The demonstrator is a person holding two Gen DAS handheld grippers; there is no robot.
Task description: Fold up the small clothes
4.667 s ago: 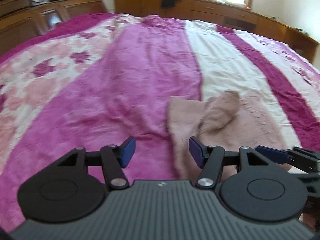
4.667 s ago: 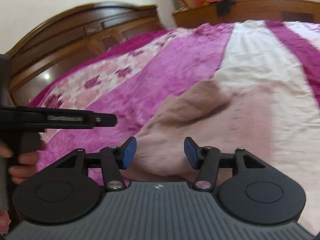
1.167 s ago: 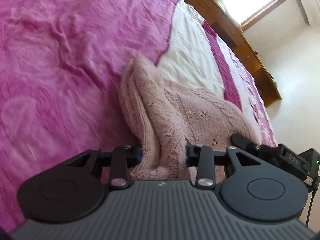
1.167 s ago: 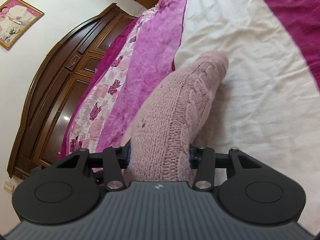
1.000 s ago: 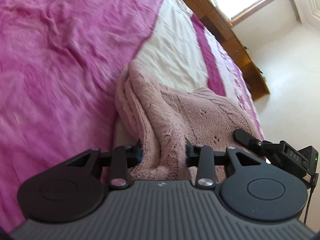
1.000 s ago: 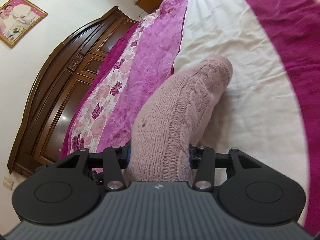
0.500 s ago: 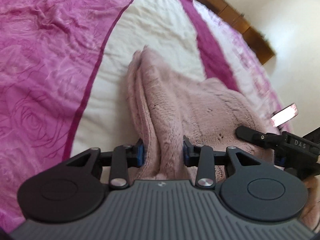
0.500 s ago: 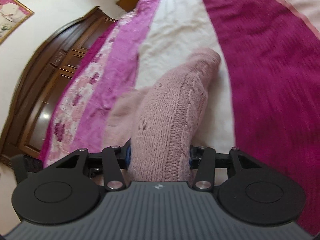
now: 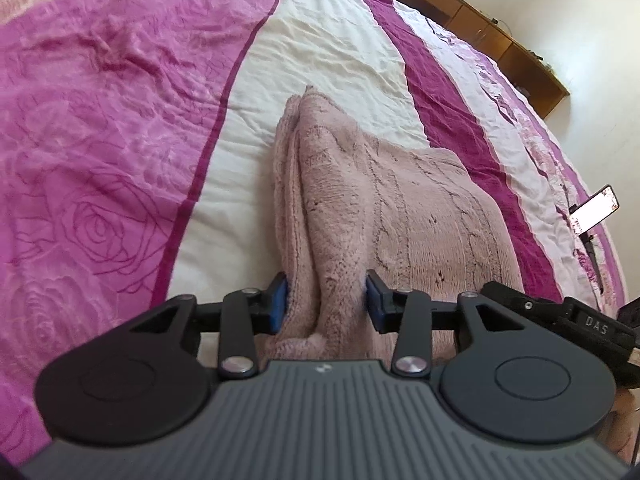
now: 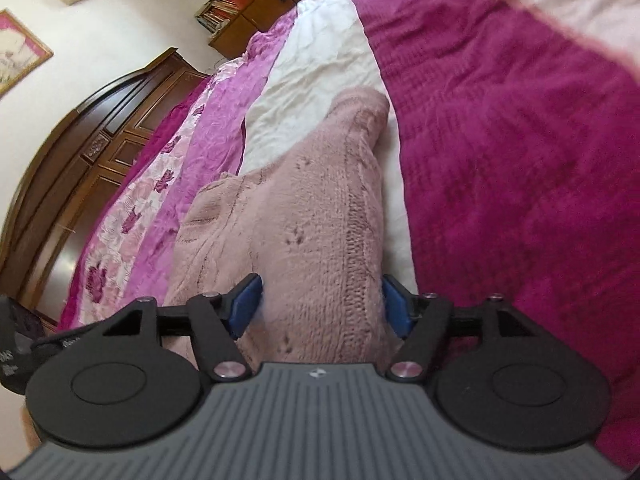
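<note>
In the left wrist view there is one pink knitted sweater, lying folded on the white stripe of the bedspread; a phone stands at the bed edge. The left gripper pinches the sweater's doubled edge between both blue pads. In the right wrist view, a wooden headboard is behind, and the right gripper is wider, its pads touching the sweater fold on each side.
</note>
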